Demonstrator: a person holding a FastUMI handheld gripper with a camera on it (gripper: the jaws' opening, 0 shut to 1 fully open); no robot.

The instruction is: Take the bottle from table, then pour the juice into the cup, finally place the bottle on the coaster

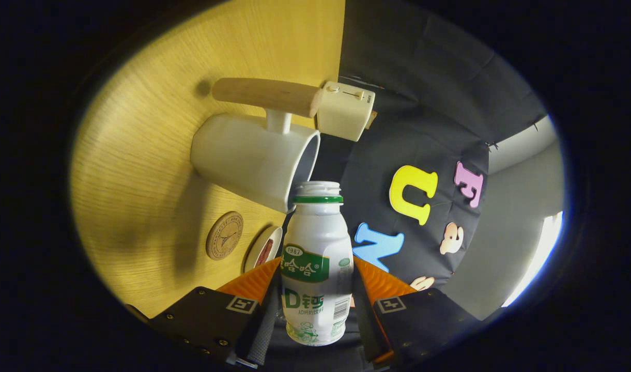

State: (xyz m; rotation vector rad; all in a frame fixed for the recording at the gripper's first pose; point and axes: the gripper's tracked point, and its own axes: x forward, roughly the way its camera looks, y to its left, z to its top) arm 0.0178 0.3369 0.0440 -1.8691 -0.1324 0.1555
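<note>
2 fingers of the claw (315, 305) press the bottle (317, 268) from both sides, gripping it at its lower body. Bottle is white with a green label, cap off, open mouth right at the rim of the cup (253, 157). View is rolled, so the wooden table (134, 170) stands on edge beside the fingers. Cup is white with a wooden handle; inside not visible. 1 round coaster (225, 235) lies on the table near the cup, and a small dish (263, 248) just beside it. Cream box (345, 110) beyond the cup.
</note>
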